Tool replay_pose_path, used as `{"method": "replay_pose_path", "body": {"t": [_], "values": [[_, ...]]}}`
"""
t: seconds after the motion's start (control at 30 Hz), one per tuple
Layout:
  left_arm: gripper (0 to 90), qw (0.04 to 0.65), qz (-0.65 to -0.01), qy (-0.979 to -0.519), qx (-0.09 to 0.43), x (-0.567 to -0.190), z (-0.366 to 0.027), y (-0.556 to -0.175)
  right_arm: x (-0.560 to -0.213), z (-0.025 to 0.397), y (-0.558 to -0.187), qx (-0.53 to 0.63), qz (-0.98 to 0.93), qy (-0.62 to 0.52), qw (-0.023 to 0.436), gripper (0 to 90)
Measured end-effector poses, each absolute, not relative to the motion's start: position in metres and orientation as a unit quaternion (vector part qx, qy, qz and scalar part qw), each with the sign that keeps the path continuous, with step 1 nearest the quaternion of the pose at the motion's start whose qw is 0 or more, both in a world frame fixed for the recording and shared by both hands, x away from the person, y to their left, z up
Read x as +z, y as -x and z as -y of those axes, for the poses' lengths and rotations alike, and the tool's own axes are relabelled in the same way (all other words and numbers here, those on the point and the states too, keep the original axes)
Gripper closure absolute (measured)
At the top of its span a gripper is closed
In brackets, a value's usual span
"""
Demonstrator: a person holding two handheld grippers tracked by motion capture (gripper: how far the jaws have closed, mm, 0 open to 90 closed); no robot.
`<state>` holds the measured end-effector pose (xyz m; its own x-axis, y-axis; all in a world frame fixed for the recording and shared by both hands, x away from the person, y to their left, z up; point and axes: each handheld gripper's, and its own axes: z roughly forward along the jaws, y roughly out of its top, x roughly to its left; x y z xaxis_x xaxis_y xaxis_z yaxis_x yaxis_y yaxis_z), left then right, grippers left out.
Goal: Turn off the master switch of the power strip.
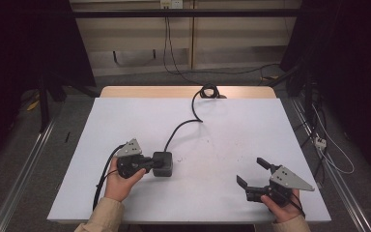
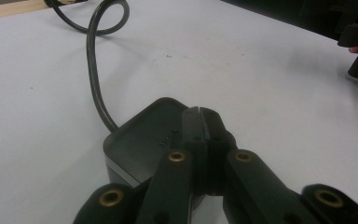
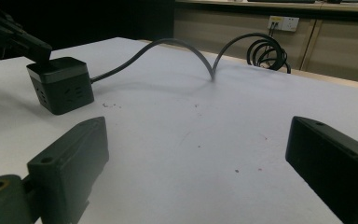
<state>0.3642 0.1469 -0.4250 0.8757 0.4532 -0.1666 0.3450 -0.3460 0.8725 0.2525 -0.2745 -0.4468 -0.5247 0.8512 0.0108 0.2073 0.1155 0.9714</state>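
Note:
A black cube power socket [image 1: 164, 164] sits left of centre on the white table top [image 1: 232, 130]. Its thick black cable [image 1: 181, 126] curves away to a coil [image 1: 208, 91] at the far edge. My left gripper [image 1: 155, 163] is shut, its jaws pressed together with nothing between them, and their tips rest on the cube's top face [image 2: 142, 135]. In the left gripper view the closed left gripper [image 2: 199, 115] lies over the cube. My right gripper [image 1: 250, 170] is wide open above bare table at the near right, well apart from the cube [image 3: 63, 86].
The table's wooden far edge [image 1: 174, 91] shows behind the white board. A wall socket [image 3: 283, 22] sits on the panel beyond the coil [image 3: 266, 50]. Floor cables [image 1: 328, 145] lie to the table's right. The white surface carries small specks.

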Motion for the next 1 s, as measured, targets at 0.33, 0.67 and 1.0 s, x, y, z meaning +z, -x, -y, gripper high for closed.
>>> {"method": "replay_pose_path", "body": {"t": [0.33,0.67,1.0], "values": [[90.0,0.518,-0.244,-0.818,0.052,-0.4258,-0.1474,-0.3643,-0.4469,0.2738,-0.2525,0.542,-0.685,-0.386,0.297,5.9],[90.0,0.518,-0.245,-0.818,0.053,-0.4262,-0.1469,-0.3636,-0.4467,0.2738,-0.2522,0.542,-0.685,-0.386,0.297,5.9],[90.0,0.518,-0.246,-0.817,0.053,-0.4265,-0.1467,-0.3632,-0.4468,0.2738,-0.2525,0.542,-0.687,-0.383,0.298,5.9]]}}
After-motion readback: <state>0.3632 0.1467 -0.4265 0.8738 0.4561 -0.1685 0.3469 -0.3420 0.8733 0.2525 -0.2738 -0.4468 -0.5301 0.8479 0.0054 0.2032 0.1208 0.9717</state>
